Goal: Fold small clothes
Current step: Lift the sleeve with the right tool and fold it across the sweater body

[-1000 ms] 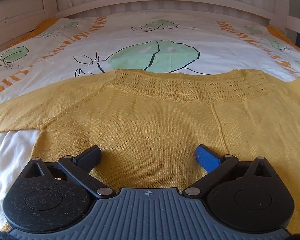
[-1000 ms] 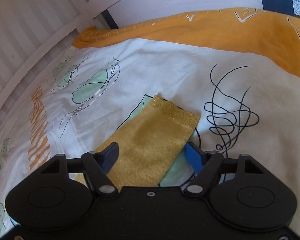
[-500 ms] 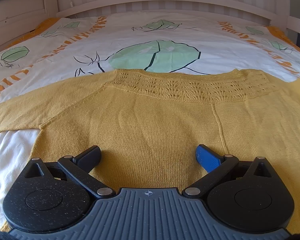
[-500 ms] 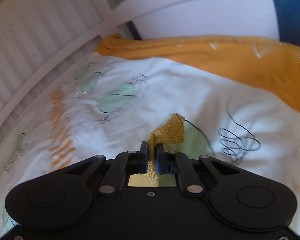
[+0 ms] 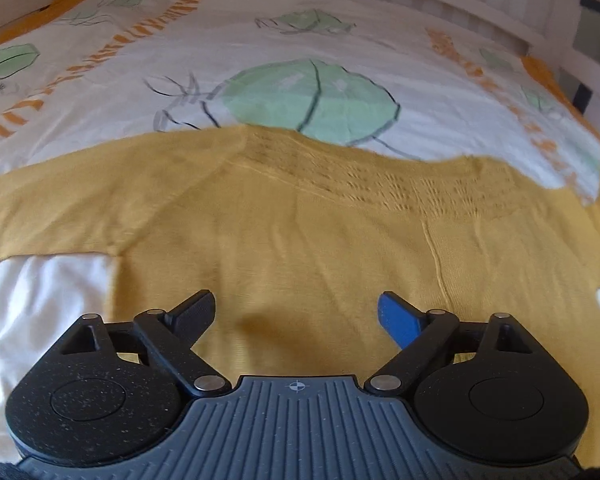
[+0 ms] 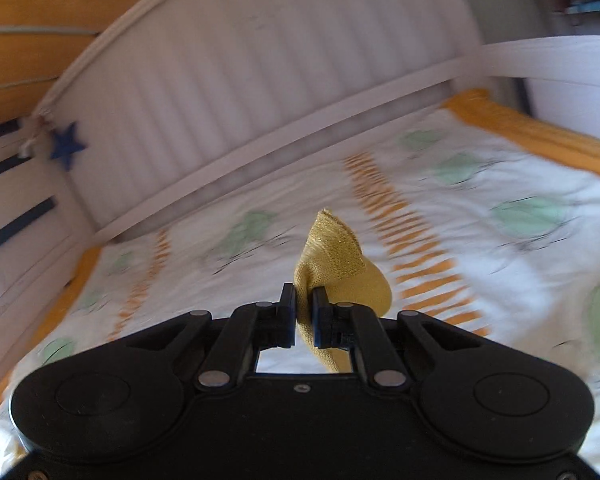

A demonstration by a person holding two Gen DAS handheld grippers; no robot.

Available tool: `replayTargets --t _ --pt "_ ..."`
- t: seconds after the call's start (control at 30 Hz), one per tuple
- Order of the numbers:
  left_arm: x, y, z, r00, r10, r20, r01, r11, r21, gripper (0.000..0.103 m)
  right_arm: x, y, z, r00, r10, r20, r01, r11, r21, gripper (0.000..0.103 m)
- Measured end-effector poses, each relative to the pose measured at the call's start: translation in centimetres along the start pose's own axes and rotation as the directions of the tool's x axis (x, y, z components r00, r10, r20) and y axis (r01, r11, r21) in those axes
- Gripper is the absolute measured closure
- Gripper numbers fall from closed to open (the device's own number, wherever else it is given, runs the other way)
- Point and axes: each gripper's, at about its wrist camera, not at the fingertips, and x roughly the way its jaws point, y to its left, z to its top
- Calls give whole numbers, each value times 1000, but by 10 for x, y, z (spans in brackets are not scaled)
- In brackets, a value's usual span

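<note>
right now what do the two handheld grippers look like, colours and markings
The left gripper has a ribbed grey-blue body with a small crosshair mark, speckled black round housings, black linkage arms with silver pivot pins, one black finger and one blue finger. The right gripper is plain smooth black with similar round housings, silver pins and small screws.

No readable text, label, brand or number is seen in either view. The only sign is a small crosshair mark (image 5: 298,386), a circle crossed by two lines, stamped on the ribbed grey housing of the left tongs (image 5: 296,314). The orange strokes (image 5: 80,56) printed in bands on the bedspread (image 5: 420,80) are too blurred to be read as letters. A blue star shape (image 6: 67,145) is fixed to the bed rail; nothing is written on it.
</note>
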Motion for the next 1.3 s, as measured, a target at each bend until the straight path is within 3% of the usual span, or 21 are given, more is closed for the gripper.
replayTargets --t 0.13,0.27,0.47,0.63,0.67,0.7,0.77,0.87,1.0,1.2,1.3 --pt "-29 37 1 999 -11 37 12 999 -49 14 40 54 -48 989 112 -92 -115 993 -34 88" --pt "-46 69 -1 998 8 55 -4 998 -69 14 84 101 -107 968 157 -196 -171 984 -54 88" --pt "-54 101 -6 998 28 47 -24 996 -89 14 122 143 -192 940 109 -322 -167 973 -159 88" --pt "-51 112 -7 1000 12 26 -9 994 -108 14 118 160 -228 930 73 -360 -176 949 -262 76" --pt "-50 112 -6 1000 7 26 -4 994 -106 14 116 159 -230 930 72 -360 -180 944 -276 69" --pt "-50 111 -4 1000 2 28 1 995 -100 14 111 160 -232 932 76 -355 -188 938 -292 55" --pt "-49 105 -1 999 -12 33 15 997 -81 14 100 158 -232 941 75 -331 -188 927 -326 45" --pt "-43 90 5 998 -46 31 47 998 -46 14 78 146 -233 955 34 -294 -150 912 -383 43" --pt "-28 63 9 997 -81 14 81 997 10 18 58 124 -236 964 -63 -259 -60 895 -441 32" --pt "3 43 10 994 -96 -56 97 995 11 29 35 87 -253 956 -204 -213 73 864 -498 31" --pt "15 41 10 990 -107 -86 106 994 -19 36 29 71 -261 965 -182 -189 77 885 -459 27"
